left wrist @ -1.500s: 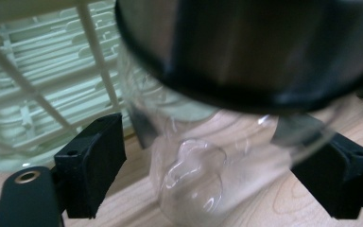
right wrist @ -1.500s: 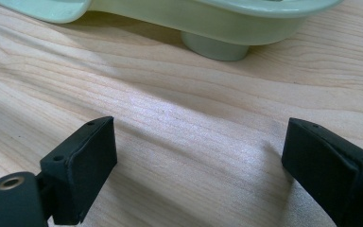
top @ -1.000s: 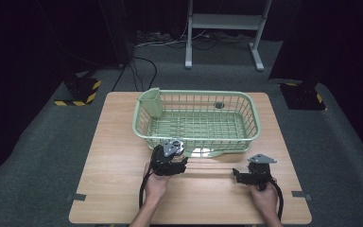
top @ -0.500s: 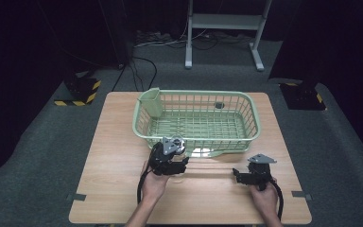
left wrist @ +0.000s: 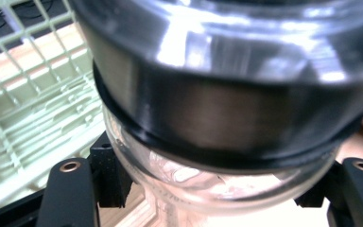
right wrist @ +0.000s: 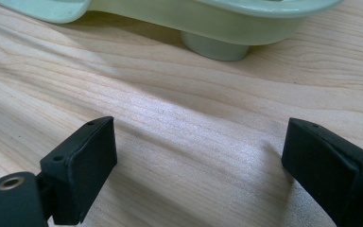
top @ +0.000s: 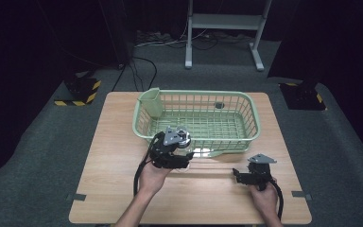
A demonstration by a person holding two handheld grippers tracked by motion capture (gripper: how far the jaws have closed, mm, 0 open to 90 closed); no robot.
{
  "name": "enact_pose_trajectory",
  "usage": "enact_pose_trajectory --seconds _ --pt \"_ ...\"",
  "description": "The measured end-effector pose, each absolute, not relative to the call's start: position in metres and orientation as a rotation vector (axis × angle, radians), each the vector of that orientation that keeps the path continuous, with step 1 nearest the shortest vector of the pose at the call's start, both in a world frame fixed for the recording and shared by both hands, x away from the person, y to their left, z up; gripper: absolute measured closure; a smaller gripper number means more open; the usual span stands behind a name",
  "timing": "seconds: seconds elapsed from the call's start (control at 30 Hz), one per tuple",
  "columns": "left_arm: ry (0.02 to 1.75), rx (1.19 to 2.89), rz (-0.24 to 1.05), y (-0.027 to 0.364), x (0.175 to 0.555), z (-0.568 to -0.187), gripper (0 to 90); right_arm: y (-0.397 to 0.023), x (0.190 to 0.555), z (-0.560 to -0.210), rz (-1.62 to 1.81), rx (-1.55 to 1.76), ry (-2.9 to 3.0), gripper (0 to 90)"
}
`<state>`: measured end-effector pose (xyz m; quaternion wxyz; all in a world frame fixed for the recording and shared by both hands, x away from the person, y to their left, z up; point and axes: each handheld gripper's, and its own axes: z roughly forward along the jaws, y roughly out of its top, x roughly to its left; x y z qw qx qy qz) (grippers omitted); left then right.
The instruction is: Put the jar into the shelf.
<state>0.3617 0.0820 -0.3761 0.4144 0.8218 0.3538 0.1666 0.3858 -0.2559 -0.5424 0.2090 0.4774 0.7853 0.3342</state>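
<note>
Glass jar with a dark band is sitting clamped in the left gripper, hovering just above the near rim of the green wire basket. Over the wooden desk, the right gripper is resting with jaws apart, holding nothing.

I see a glossy clear glass jar with a brushed metal band, beside the smooth green plastic basket; my table is matt pale wood.

A wooden table carries a green wire basket.
</note>
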Motion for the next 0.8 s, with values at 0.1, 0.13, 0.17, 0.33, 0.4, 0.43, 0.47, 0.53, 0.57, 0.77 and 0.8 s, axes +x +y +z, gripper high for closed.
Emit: enact_pose_trajectory --seconds 0.1,0.13,0.17,0.33,0.4,0.43,0.47,0.53,0.57,0.77,0.8 --pt "0.874 2.058 0.402 0.082 0.364 -0.365 31.3 -0.256 0.386 -0.542 0.93 1.328 2.184 10.6" --pt "0.867 2.059 0.395 0.082 0.365 -0.36 31.3 -0.256 0.386 -0.542 0.93 1.328 2.184 10.6" --pt "0.867 2.052 0.389 0.081 0.366 -0.357 31.3 -0.256 0.386 -0.542 0.93 1.328 2.184 10.6" --pt "0.838 2.05 0.347 0.078 0.373 -0.343 31.3 -0.256 0.386 -0.542 0.93 1.328 2.184 10.6" --pt "0.833 2.053 0.352 0.077 0.375 -0.338 31.3 -0.256 0.386 -0.542 0.93 1.328 2.184 10.6" --pt "0.832 2.051 0.354 0.077 0.377 -0.335 31.3 -0.256 0.386 -0.542 0.93 1.328 2.185 10.6" --pt "0.831 2.046 0.352 0.077 0.378 -0.332 31.3 -0.256 0.386 -0.542 0.93 1.328 2.185 10.6" --pt "0.829 2.031 0.345 0.078 0.382 -0.327 31.3 -0.256 0.386 -0.542 0.93 1.328 2.184 10.6" --pt "0.829 2.031 0.345 0.078 0.382 -0.327 31.3 -0.256 0.386 -0.542 0.93 1.328 2.184 10.6" --pt "0.838 2.011 0.333 0.081 0.394 -0.315 31.3 -0.256 0.386 -0.542 0.93 1.328 2.184 10.5" --pt "0.841 2.006 0.332 0.082 0.397 -0.312 31.3 -0.256 0.386 -0.542 0.93 1.328 2.185 10.6"
